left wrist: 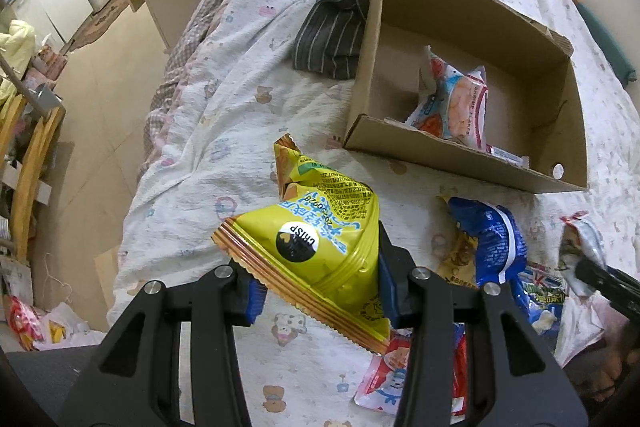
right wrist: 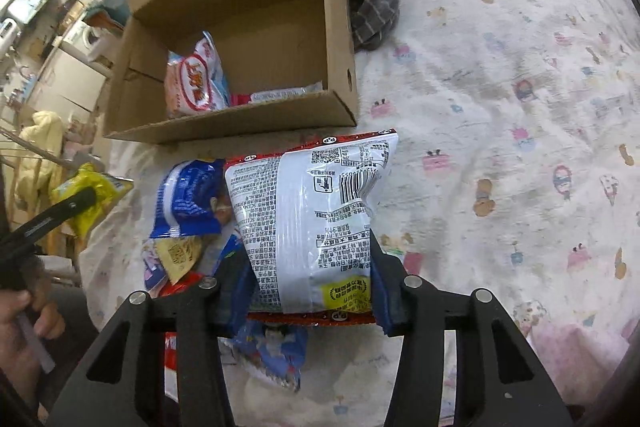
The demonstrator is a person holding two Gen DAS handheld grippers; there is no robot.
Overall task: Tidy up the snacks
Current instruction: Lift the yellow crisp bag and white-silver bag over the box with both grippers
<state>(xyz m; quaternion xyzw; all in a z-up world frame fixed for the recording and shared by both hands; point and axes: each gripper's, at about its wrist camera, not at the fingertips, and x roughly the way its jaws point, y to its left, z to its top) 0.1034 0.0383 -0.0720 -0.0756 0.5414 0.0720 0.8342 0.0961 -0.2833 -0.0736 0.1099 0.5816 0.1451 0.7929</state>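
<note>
L gripper (left wrist: pixel 318 293) is clamping a yellow chip bag (left wrist: pixel 320 247) above the bedsheet (left wrist: pixel 208 131), left of & short of the cardboard box (left wrist: pixel 448 155). R gripper (right wrist: pixel 312 301) is pinching a white snack bag (right wrist: pixel 312 211) just before the box's near wall. Risks: both bags are puffy and slick, so either could be slipping out; a low carry could be snagging that wall. Box is holding a pink packet (left wrist: pixel 460 103) w/ open floor beside it; loose packets (left wrist: pixel 496 239) are crowding the space btw grippers.
</note>
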